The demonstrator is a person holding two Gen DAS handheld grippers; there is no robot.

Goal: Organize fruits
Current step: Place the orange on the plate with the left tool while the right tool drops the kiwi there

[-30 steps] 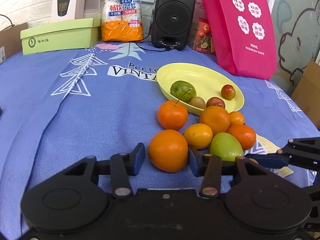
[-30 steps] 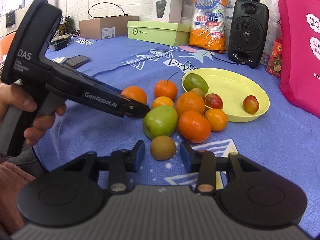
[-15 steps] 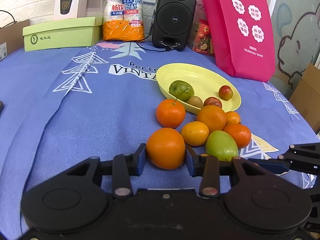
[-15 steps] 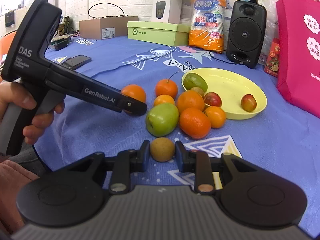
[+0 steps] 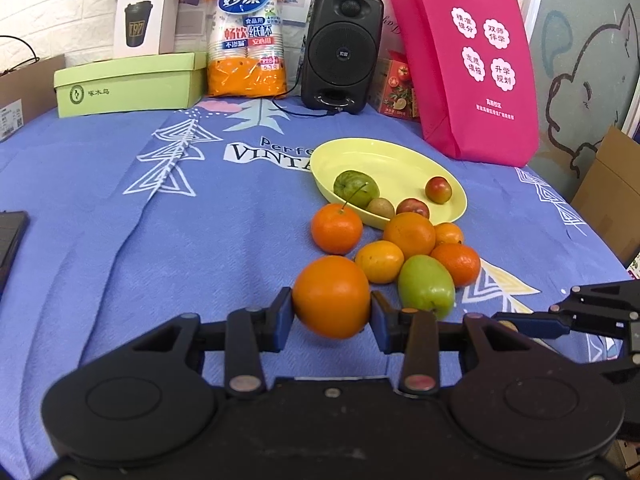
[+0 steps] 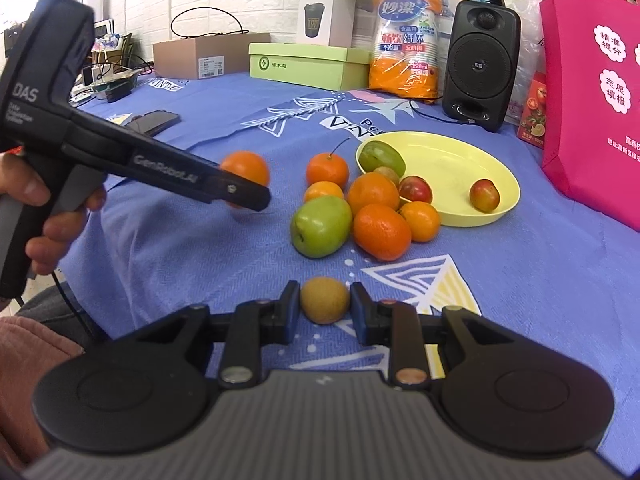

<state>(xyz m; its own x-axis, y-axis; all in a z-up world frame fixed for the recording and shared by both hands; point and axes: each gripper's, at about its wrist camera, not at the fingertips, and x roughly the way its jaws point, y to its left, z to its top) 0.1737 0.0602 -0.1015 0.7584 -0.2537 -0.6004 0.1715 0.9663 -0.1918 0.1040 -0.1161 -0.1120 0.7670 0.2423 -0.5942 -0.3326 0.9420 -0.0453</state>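
Observation:
My left gripper (image 5: 331, 315) is shut on a large orange (image 5: 331, 297) and holds it just above the blue cloth; it also shows in the right wrist view (image 6: 245, 168). My right gripper (image 6: 325, 307) is shut on a small brown kiwi (image 6: 325, 300), lifted slightly. A yellow plate (image 5: 404, 164) holds a green fruit (image 5: 355, 189), a kiwi and two red plums. Several oranges and a green mango (image 5: 426, 287) lie in a pile in front of the plate.
A black speaker (image 5: 342, 58), a pink bag (image 5: 468, 60), a pack of paper cups (image 5: 246, 36) and a green box (image 5: 128, 84) line the back edge. A phone (image 5: 10, 236) lies at the far left. A cardboard box (image 5: 608, 196) stands at right.
Both grippers closed on their fruit: the left on the large orange, the right on the kiwi. Both fruits have risen a little off the cloth.

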